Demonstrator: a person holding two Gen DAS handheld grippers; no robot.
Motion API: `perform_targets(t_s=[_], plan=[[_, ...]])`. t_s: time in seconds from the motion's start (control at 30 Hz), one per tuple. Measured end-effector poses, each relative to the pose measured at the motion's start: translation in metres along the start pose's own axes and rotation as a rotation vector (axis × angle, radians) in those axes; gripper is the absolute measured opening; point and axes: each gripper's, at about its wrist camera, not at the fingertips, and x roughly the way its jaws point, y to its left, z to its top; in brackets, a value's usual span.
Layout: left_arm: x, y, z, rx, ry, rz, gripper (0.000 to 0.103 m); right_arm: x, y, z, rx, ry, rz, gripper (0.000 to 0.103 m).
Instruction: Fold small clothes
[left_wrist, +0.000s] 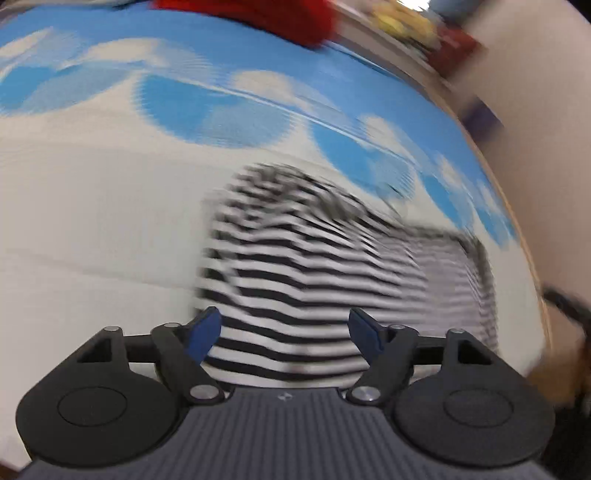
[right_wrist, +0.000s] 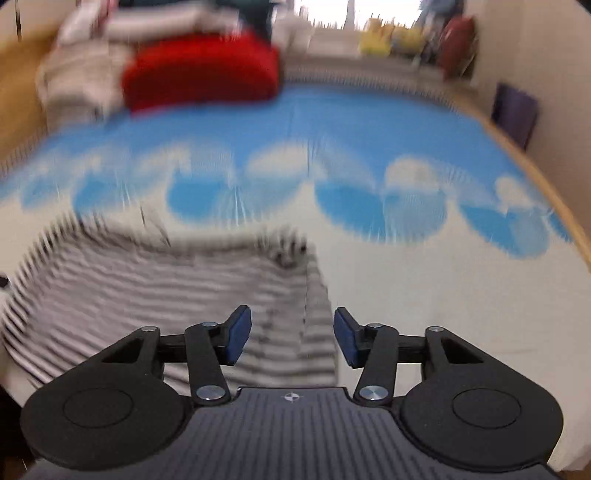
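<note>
Cloud-print sheet (right_wrist: 424, 280) under folded striped knit garment (left_wrist: 314, 269); both grippers spread

A red cushion (right_wrist: 201, 70) lies at the far end of the blue-and-white cloud-print sheet (right_wrist: 369, 129).

Bare blue-and-white sheet (right_wrist: 424, 280) is lying open right of the striped garment (right_wrist: 184, 295) toward the bed's right edge. A red cushion (right_wrist: 201, 70) and piled laundry (right_wrist: 77, 77) are blocking the far-left corner.
</note>
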Motion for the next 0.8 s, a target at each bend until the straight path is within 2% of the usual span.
perform_targets(t_s=[0.07, 0.1, 0.17, 0.23, 0.33, 0.47, 0.53, 0.67, 0.7, 0.73, 0.77, 0.8], plan=[[0.004, 0.021, 0.002, -0.124, 0.013, 0.007, 0.08, -0.011, -0.004, -0.003, 0.054, -0.051, -0.014, 0.056], [0.009, 0.029, 0.002, -0.176, 0.033, 0.003, 0.08, -0.01, -0.008, -0.009, 0.098, -0.045, -0.021, 0.057], [0.017, 0.041, 0.007, -0.213, 0.066, 0.016, 0.08, 0.003, -0.017, -0.014, 0.174, 0.045, -0.031, 0.056], [0.03, 0.043, 0.011, -0.214, 0.099, 0.033, 0.08, 0.007, -0.022, -0.011, 0.215, 0.03, -0.052, 0.056], [0.05, 0.048, 0.014, -0.247, 0.153, -0.006, 0.08, 0.013, -0.023, -0.009, 0.245, 0.041, -0.05, 0.056], [0.075, 0.044, 0.015, -0.219, 0.223, 0.055, 0.08, 0.012, -0.022, -0.016, 0.242, 0.049, -0.047, 0.056], [0.086, 0.04, 0.016, -0.214, 0.233, 0.041, 0.08, 0.012, -0.025, -0.018, 0.235, 0.048, -0.042, 0.056], [0.101, 0.02, 0.016, -0.139, 0.225, 0.032, 0.079, 0.013, -0.028, -0.018, 0.218, 0.058, -0.052, 0.056], [0.104, 0.015, 0.016, -0.123, 0.225, 0.03, 0.077, 0.013, -0.03, -0.018, 0.218, 0.061, -0.056, 0.056], [0.107, 0.008, 0.016, -0.106, 0.225, 0.029, 0.065, 0.013, -0.032, -0.018, 0.218, 0.063, -0.062, 0.056], [0.11, 0.001, 0.015, -0.093, 0.224, 0.026, 0.044, 0.013, -0.034, -0.019, 0.22, 0.064, -0.067, 0.056], [0.112, -0.003, 0.014, -0.085, 0.223, 0.006, 0.035, 0.014, -0.036, -0.019, 0.224, 0.066, -0.071, 0.056]])
